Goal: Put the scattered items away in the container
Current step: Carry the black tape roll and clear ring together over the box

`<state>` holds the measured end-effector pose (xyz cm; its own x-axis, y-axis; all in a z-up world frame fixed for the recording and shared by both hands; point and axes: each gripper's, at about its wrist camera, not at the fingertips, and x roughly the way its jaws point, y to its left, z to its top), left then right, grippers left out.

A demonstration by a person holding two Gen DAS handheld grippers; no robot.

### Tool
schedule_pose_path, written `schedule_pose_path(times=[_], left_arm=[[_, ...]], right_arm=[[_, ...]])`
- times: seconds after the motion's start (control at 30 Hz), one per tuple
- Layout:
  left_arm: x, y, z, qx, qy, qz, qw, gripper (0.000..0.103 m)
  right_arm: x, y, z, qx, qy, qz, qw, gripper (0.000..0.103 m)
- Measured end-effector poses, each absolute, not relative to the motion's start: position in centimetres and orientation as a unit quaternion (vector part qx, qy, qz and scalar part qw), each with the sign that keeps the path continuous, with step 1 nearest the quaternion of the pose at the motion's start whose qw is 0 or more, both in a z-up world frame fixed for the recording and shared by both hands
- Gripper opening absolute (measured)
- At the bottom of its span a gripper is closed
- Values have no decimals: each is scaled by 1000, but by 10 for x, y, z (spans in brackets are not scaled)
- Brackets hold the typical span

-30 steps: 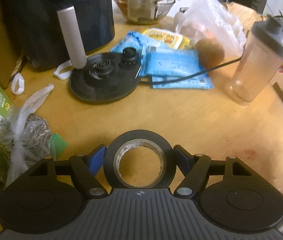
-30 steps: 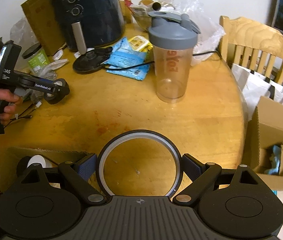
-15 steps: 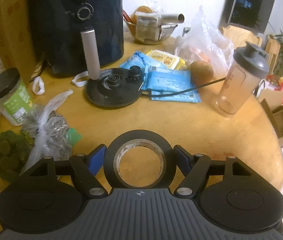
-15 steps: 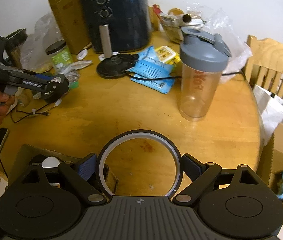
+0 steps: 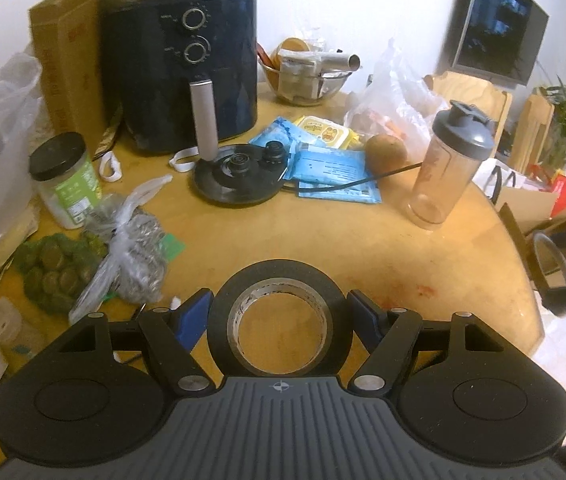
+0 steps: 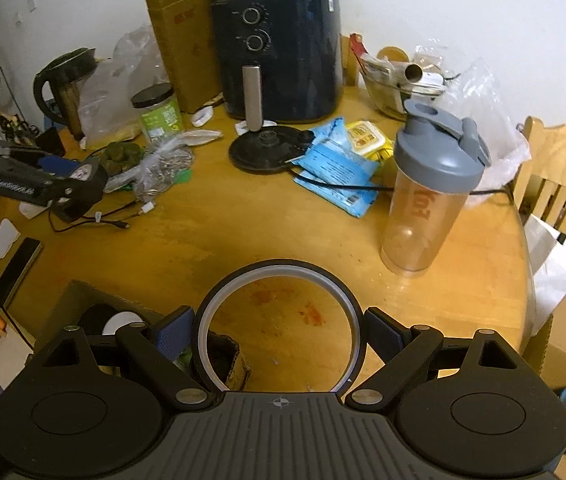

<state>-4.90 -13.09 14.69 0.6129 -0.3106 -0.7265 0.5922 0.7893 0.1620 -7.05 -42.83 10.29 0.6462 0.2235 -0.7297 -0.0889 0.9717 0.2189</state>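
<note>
Both grippers pull back from table [image 5: 423, 256]; left gripper [image 5: 279, 314] clamps black tape roll [image 5: 279, 284], right gripper [image 6: 279, 328] clamps thin ring [image 6: 279, 270] beside cardboard box [image 6: 83, 300].

Left gripper [image 5: 281, 312] and right gripper [image 6: 279, 330]: each is showing a ribbed grey housing bearing a small crosshair mark, two round black discs, black linkage arms with silver pivot screws, and blue pads lining the jaws. In the right wrist view, the left gripper [image 6: 79, 188] is displaying white lettering along its black side.
</note>
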Motion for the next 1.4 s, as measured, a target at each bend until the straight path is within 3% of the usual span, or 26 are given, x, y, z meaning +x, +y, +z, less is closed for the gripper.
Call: schedule_pose_path(times=[0.47, 1.4], left_arm=[[-97, -94, 162, 155, 367, -216, 891, 72], [-129, -122, 101, 158, 452, -269, 835, 72]], right_arm=[[-55, -416, 111, 90, 407, 137, 899, 92], [-65, -393, 97, 90, 437, 156, 881, 91]])
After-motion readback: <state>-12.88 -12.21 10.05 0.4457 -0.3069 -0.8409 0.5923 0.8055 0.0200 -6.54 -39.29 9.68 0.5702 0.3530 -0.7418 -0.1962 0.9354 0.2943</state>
